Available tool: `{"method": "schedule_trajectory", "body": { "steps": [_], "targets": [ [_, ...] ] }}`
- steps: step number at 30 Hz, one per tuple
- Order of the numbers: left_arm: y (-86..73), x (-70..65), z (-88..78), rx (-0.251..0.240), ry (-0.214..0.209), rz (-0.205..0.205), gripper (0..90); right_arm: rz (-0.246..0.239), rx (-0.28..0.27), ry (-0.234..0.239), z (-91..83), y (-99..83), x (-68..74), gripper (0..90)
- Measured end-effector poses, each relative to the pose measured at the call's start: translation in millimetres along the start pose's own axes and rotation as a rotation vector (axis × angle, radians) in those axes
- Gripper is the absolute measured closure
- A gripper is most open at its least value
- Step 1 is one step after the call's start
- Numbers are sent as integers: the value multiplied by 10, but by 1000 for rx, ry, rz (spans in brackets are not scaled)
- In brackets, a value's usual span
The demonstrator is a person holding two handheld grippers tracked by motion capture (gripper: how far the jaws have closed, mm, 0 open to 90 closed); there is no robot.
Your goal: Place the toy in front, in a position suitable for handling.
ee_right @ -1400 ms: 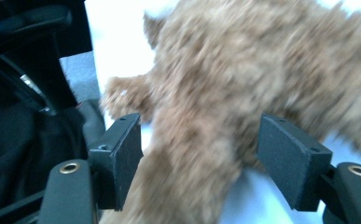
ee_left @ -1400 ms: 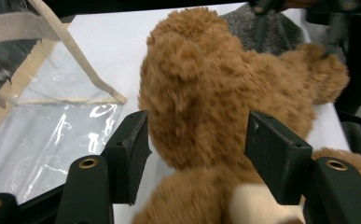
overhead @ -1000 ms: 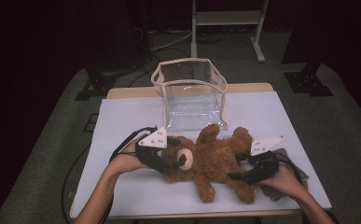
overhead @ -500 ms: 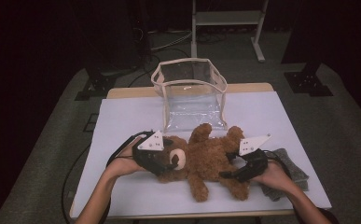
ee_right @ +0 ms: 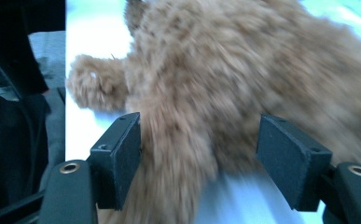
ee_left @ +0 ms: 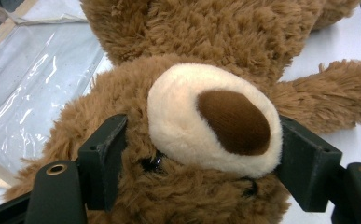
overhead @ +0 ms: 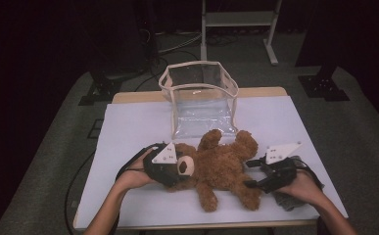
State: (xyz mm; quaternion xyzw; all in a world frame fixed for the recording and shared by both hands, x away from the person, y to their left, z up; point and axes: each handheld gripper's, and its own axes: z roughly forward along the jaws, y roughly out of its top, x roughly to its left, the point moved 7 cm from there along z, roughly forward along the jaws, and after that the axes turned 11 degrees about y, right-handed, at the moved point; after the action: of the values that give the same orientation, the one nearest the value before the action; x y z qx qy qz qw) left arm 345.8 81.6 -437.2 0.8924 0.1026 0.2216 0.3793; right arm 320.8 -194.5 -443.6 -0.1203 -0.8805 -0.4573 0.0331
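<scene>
Both hand-held grippers are closing in on a teddy bear (overhead: 216,164) lying just before the clear bag (overhead: 199,98).
Left hand-held gripper (overhead: 177,169) is clamping the head after closing; right hand-held gripper (overhead: 253,174) is straddling a leg, open; next: grip, lift together.

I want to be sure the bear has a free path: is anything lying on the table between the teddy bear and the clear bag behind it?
Nothing visible does. The teddy bear lies right in front of the clear bag, one arm already touching the bag's flat front panel, with only bare white table beside them.
</scene>
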Motion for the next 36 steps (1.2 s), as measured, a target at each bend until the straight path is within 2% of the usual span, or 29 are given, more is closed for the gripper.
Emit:
{"method": "schedule_trajectory", "body": {
  "steps": [5, 9, 14, 17, 20, 22, 27, 30, 34, 36],
  "targets": [
    [21, -34, -34, 15, -4, -11, 276, 51, -20, -106, -425, -231, -45, 302],
    [33, -75, -79, 28, -19, -20, 287, 83, -4, -156, -591, -434, -70, 320],
    [36, -130, -118, 33, -33, -21, 289, 114, 77, -193, -536, -690, -158, 336],
    [27, -148, -142, 23, -41, -23, 290, 137, 87, -203, -512, -793, -257, 347],
    [20, -145, -142, 9, -43, -32, 287, 179, 89, -204, -516, -888, -340, 355],
    [25, -144, -134, 3, -38, -29, 280, 184, 115, -207, -499, -954, -373, 372],
    [32, -152, -133, 8, -38, -8, 272, 185, 119, -227, -453, -995, -393, 443],
    [39, -155, -124, 11, -39, -9, 266, 186, 126, -228, -446, -988, -389, 538],
    [34, -150, -124, 8, -38, -11, 264, 196, 122, -206, -451, -980, -401, 729],
    [31, -149, -123, 2, -37, -18, 262, 202, 110, -194, -452, -983, -403, 771]
  ]
}}
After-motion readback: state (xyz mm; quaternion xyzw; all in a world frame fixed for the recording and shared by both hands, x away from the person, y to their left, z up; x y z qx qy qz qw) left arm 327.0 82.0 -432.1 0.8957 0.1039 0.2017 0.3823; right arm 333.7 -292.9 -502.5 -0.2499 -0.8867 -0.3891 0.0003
